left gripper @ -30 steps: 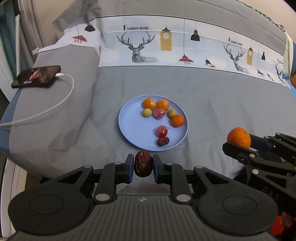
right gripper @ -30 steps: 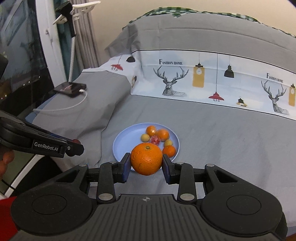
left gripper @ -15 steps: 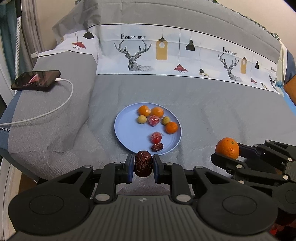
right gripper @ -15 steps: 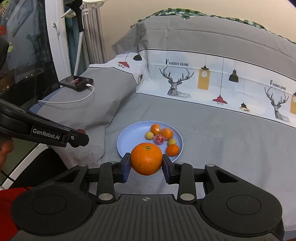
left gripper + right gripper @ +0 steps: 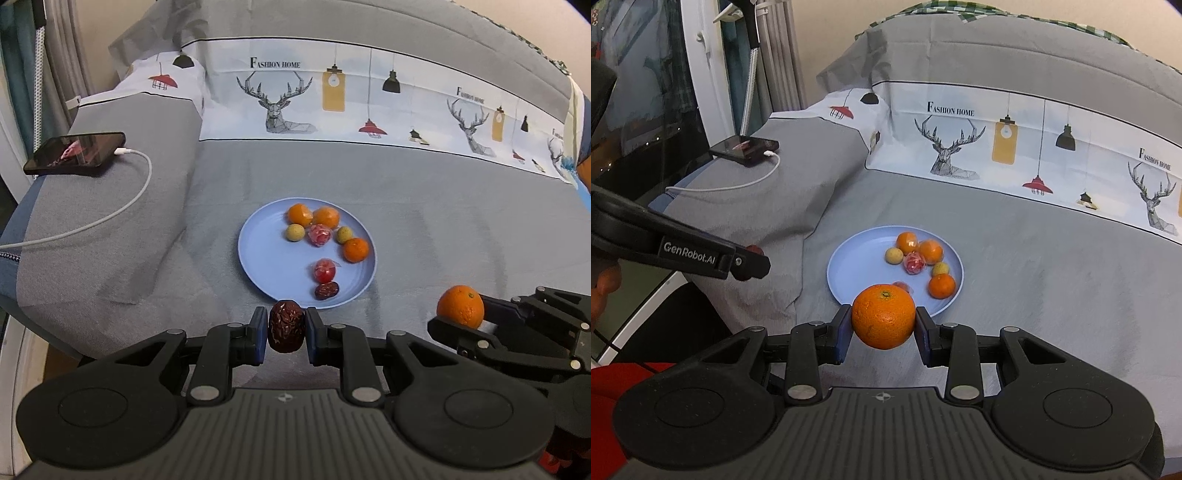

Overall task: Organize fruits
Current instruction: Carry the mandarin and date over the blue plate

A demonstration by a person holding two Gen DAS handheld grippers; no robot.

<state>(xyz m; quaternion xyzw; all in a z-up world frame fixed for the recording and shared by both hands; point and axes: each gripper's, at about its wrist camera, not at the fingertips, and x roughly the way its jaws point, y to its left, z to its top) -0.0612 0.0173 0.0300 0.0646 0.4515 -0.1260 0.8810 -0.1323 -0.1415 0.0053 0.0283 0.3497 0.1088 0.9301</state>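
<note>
A light blue plate [image 5: 266, 258] [image 5: 857, 266] lies on the grey bedspread and holds several small fruits: small oranges, yellow-green balls, two red wrapped fruits and a dark red date [image 5: 326, 290]. My left gripper [image 5: 286, 327] is shut on a wrinkled dark red date [image 5: 286, 326], just short of the plate's near rim. My right gripper [image 5: 883, 318] is shut on a large orange [image 5: 883, 316], which hides the plate's near edge in the right wrist view. In the left wrist view that orange [image 5: 460, 306] shows to the right of the plate.
A black phone [image 5: 75, 153] [image 5: 744, 149] with a white charging cable [image 5: 110, 214] lies on the raised grey fold at the left. A printed deer-pattern sheet band [image 5: 332, 99] crosses the bed behind the plate. A window and curtain stand at the far left.
Both views have pulled back slightly from the plate, which now sits a little farther and higher in frame. Both grips are unchanged.
</note>
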